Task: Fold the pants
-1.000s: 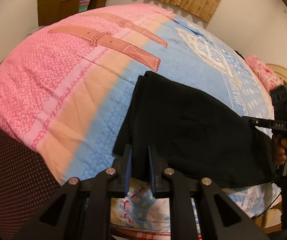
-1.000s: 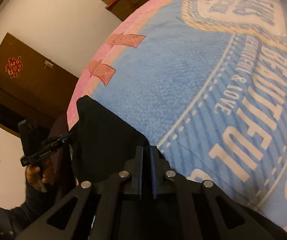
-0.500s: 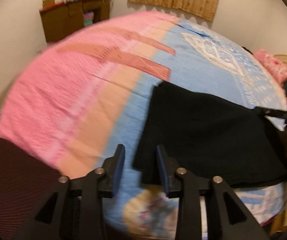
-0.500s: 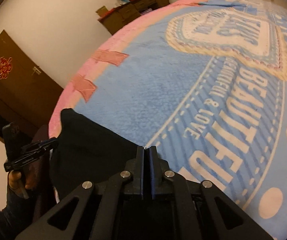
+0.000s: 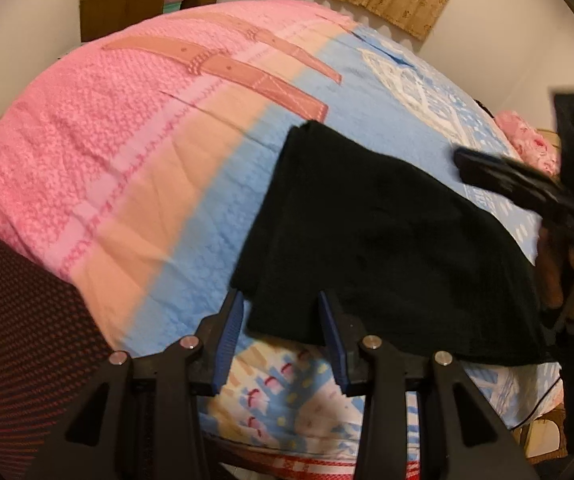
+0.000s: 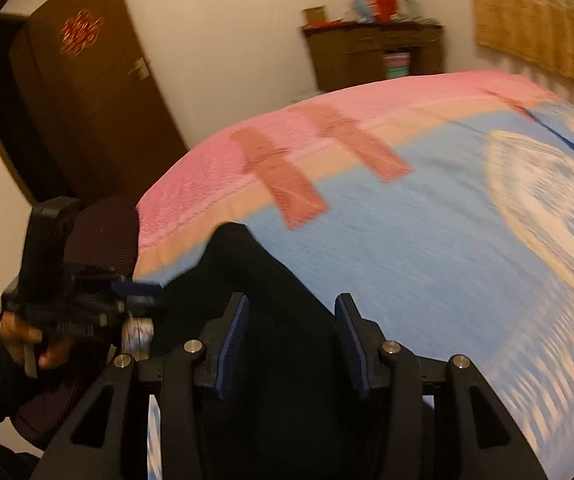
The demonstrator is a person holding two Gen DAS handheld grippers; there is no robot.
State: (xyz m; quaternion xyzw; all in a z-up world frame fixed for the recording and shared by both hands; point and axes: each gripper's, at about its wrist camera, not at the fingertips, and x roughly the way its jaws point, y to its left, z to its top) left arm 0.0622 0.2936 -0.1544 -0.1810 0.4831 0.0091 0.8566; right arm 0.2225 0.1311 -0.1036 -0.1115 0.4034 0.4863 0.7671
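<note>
Black pants (image 5: 387, 240) lie folded flat on the bed's blue part, near its front edge; they also show in the right wrist view (image 6: 255, 280). My left gripper (image 5: 281, 310) is open, its jaws either side of the pants' near left corner, holding nothing. My right gripper (image 6: 291, 312) is open and empty above the pants' other end. In the left wrist view the right gripper (image 5: 519, 184) shows at the right, blurred. In the right wrist view the left gripper (image 6: 135, 300) shows at the left.
The pants rest on a pink, peach and blue blanket (image 5: 127, 140) covering the bed. A dark red dotted chair back (image 5: 19, 320) is at the left. A brown cabinet (image 6: 371, 56) and a door (image 6: 87, 92) stand by the wall. A pink pillow (image 5: 527, 140) lies far right.
Both grippers have opened: the left from nearly shut, the right from shut on the pants' edge. The right gripper has let go and swung up and left; the pants lie flat.
</note>
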